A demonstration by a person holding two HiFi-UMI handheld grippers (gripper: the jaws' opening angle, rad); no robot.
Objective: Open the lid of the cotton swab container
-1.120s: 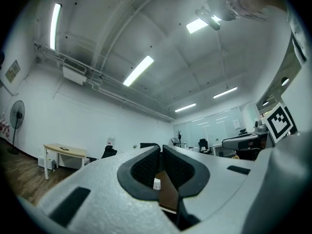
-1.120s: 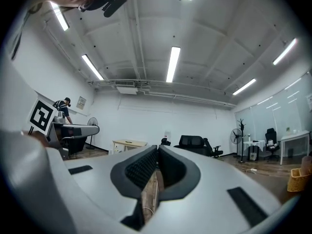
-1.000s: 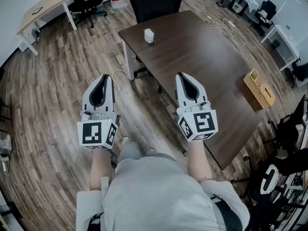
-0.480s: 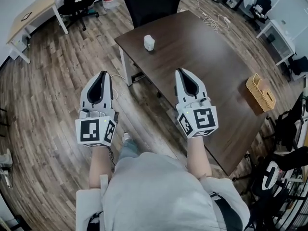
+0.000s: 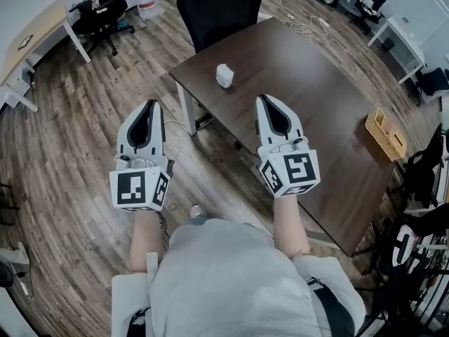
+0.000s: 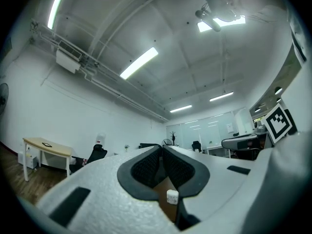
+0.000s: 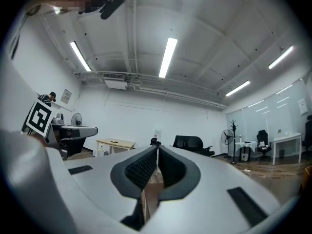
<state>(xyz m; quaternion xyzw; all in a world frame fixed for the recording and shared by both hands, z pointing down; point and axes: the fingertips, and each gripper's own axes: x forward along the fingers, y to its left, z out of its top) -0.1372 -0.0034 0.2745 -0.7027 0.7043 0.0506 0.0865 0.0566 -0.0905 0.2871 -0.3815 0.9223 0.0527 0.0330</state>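
The cotton swab container (image 5: 224, 75) is a small white box with its lid down, standing near the far left corner of the dark wooden table (image 5: 316, 118). It also shows small between the left jaws in the left gripper view, as the container (image 6: 172, 197). My left gripper (image 5: 148, 106) is shut and empty, held over the floor left of the table. My right gripper (image 5: 270, 102) is shut and empty too, held above the table's near left edge, well short of the container.
A black office chair (image 5: 217, 5) stands behind the table's far end. A wicker basket (image 5: 386, 133) sits at the table's right edge and a white cable (image 5: 302, 25) lies at its far side. A light desk (image 5: 35, 48) and another chair stand at the far left.
The view has drifted forward: the table and container now lie a little lower and closer in the head view. Both grippers keep their pose, shut.
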